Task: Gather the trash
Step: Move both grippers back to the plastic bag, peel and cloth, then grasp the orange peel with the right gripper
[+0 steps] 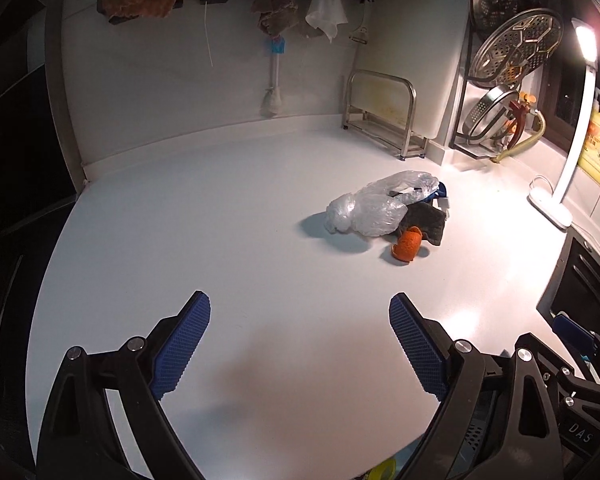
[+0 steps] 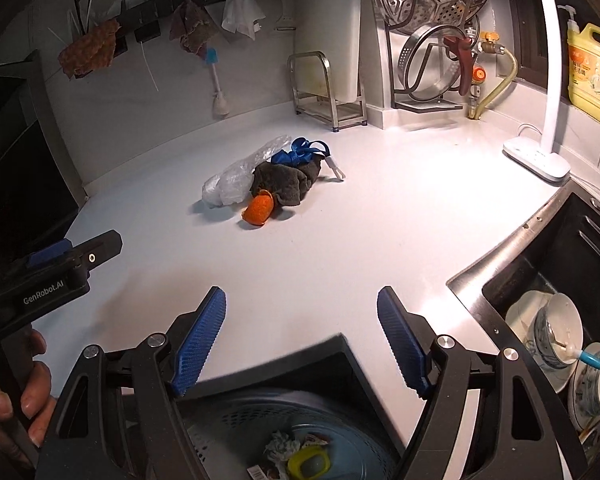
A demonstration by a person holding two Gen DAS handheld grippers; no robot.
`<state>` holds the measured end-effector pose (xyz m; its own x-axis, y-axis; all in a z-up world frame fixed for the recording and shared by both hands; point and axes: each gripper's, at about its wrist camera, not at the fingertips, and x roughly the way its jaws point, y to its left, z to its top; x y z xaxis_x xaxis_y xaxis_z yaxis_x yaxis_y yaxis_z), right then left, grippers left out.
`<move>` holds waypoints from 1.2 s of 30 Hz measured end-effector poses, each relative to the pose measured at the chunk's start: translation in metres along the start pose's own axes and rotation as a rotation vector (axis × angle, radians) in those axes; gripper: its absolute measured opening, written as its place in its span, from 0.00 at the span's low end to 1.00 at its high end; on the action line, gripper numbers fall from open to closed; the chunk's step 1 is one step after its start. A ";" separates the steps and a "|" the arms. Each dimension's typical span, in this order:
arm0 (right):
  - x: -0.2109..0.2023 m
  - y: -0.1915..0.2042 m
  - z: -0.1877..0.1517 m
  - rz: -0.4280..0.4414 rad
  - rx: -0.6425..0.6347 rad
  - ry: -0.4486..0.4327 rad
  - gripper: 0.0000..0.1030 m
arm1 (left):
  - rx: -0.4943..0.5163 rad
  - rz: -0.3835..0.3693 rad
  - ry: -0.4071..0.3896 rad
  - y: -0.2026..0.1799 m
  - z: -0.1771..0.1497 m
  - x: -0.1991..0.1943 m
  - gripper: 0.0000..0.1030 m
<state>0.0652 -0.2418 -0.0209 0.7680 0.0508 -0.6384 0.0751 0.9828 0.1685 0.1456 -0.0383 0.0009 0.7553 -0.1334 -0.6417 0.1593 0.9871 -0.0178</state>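
Several scraps already lie in the bin (image 2: 236, 432), a perforated grey basket below the near edge of the counter (image 2: 340, 240): a crumpled wad, a yellow ring-shaped piece and a bit of printed wrapper show at its bottom, so part of the collecting looks done. What is left sits in one heap on the counter, well beyond the bin and toward the back wall. That heap holds a clear plastic bag (image 1: 374, 208), a dark cloth (image 2: 286, 182) touching it, an orange peel (image 2: 258, 210) at the side of the heap nearest the bin, and a blue ribbon (image 2: 300, 152) on the far side with a small white piece beside it. Whether the cloth counts as trash cannot be told from here. The left gripper (image 1: 300, 344) hovers over bare counter between bin and heap, its blue pads spread wide with nothing between them. The right gripper (image 2: 300, 340) hangs right over the bin's rim, its jaws likewise spread and empty. Neither touches the heap. By this reading the job is partway: some pieces binned, four or five still to fetch, and the peel, nearest the bin, looks the easiest next pick.
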 end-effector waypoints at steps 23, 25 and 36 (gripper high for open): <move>0.141 0.031 0.057 -0.103 0.128 0.129 0.72 | -0.030 0.015 0.037 0.055 0.005 0.031 0.87; 0.145 0.031 0.059 -0.119 0.133 0.134 0.72 | -0.032 0.010 0.039 0.056 0.004 0.032 0.87; 0.150 0.041 0.063 -0.155 0.071 0.151 0.40 | -0.031 -0.013 0.046 0.050 0.004 0.035 0.87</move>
<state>0.2229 -0.2052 -0.0626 0.6403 -0.0687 -0.7650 0.2335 0.9663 0.1087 0.1825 0.0060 -0.0189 0.7230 -0.1431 -0.6758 0.1487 0.9876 -0.0501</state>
